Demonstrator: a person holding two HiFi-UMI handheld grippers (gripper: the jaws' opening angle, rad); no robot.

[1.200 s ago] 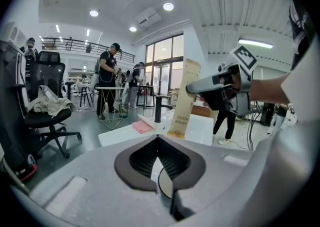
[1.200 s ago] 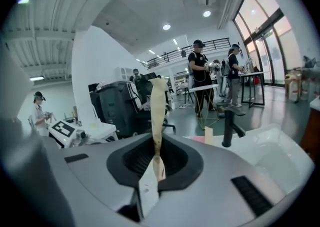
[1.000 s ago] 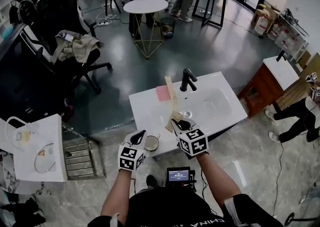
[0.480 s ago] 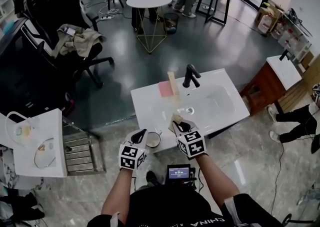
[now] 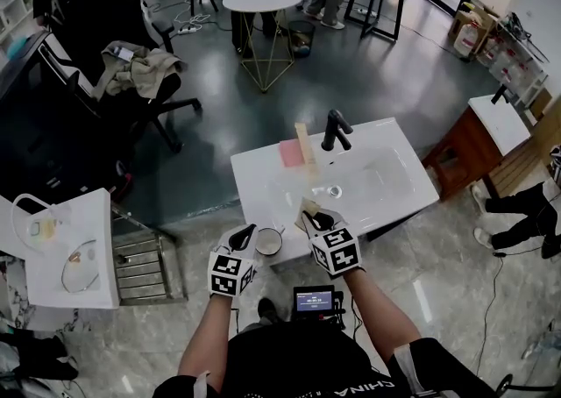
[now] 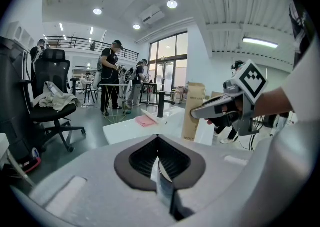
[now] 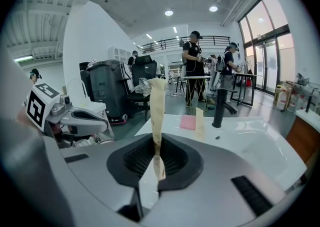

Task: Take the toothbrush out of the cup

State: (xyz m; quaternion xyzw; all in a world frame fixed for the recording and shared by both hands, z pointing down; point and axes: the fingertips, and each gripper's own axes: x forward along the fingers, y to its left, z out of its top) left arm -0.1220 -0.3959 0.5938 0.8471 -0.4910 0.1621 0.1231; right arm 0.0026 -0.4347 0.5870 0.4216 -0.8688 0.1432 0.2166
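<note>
Looking along the right gripper (image 7: 157, 146), I saw its jaws clenched on the lower end of the toothbrush (image 7: 156, 106), a flat tan pack that stood roughly upright, its long axis rising straight out of the grip. From the head view the pack sat at that gripper's tips, over the front edge of the white sink (image 5: 263, 181) and apart from the cup (image 5: 267, 242), which lay just to its left. I could find no part of the toothbrush inside the cup's rim, so I judged the lift-out as good as done. The left gripper (image 5: 249, 232) was clamped on the cup's thin wall, pinning it at the sink's near edge. What mattered for the next move, as I read it, was the sideways gap. The cup was on the left of the toothbrush, and the bare sink top was ahead and to the right. The right hand was the only one placed to carry the pack there. I thought that with the pack so tall above the jaws, it might tip when released.
</note>
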